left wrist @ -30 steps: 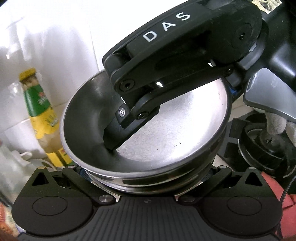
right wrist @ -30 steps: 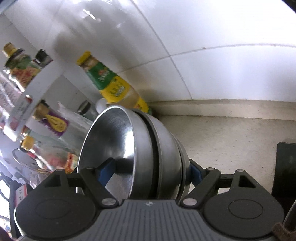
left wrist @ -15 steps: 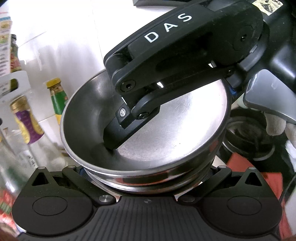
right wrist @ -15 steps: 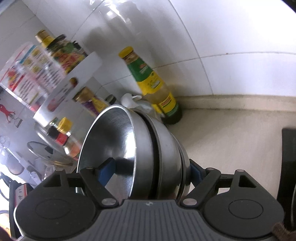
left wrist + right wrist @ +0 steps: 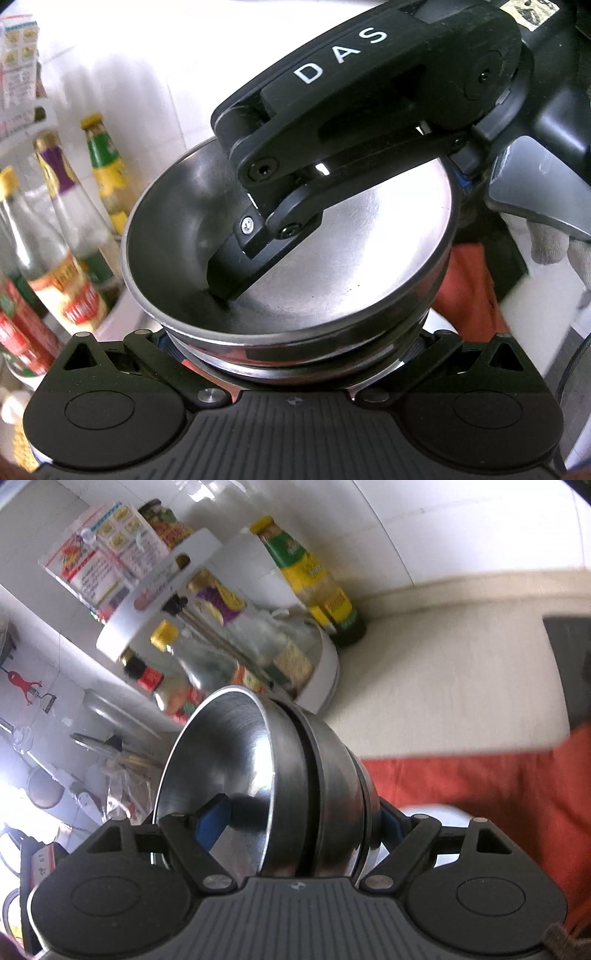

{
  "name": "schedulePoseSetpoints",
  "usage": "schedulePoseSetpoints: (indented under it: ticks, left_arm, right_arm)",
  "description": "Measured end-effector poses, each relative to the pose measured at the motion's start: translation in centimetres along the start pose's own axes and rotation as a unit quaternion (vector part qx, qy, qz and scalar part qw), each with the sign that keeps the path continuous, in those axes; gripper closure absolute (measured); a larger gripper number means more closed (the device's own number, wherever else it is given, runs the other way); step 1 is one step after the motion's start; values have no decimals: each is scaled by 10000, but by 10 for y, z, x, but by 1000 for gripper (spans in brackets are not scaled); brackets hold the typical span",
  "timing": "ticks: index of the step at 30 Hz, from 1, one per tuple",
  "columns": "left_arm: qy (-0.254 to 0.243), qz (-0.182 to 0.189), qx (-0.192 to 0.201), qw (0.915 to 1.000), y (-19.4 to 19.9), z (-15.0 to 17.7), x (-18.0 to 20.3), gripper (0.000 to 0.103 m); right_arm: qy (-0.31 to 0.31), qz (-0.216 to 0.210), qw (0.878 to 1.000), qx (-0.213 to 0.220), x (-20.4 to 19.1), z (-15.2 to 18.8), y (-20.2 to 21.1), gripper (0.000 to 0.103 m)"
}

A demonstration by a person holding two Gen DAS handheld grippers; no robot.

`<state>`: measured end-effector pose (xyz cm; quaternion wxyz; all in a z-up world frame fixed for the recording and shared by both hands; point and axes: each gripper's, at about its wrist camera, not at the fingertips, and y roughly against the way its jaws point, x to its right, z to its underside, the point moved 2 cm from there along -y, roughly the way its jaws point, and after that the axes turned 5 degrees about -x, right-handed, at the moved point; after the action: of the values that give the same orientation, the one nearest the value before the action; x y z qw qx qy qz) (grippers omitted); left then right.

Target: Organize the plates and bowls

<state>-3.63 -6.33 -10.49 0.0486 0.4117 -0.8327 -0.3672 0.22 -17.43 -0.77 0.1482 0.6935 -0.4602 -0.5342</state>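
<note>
Both grippers, the left gripper (image 5: pixel 295 343) and the right gripper (image 5: pixel 295 819), are clamped on the nested steel bowls (image 5: pixel 258 775), held aloft above the counter (image 5: pixel 443 686), not yet put away.

Silver steel bowls (image 5: pixel 258 775), red cloth (image 5: pixel 480 794), green/yellow label bottle (image 5: pixel 306 572), white tile wall (image 5: pixel 461 524), blk gripper (image 5: pixel 266 236)

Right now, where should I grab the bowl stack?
Grip the bowl stack through its wall from the open rim: one finger inside the top bowl, one against the outer base, as the right gripper does. Nested round walls clamp together that way.
</note>
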Motion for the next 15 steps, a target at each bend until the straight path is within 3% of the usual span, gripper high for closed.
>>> schedulePoseSetpoints:
  ticks: [4, 12, 15]
  left_arm:
    - [-53, 130, -136, 9998, -3, 22, 14, 0]
    - [-231, 338, -336, 9986, -19, 36, 41, 0]
    - [-284, 364, -427, 9980, -40, 33, 34, 0]
  right_arm:
    - [-191, 7, 9998, -37, 12, 26, -5, 24]
    - [-521, 104, 9986, -2, 44, 52, -10, 25]
    - [-557, 135, 9983, 39, 54, 57, -10, 25]
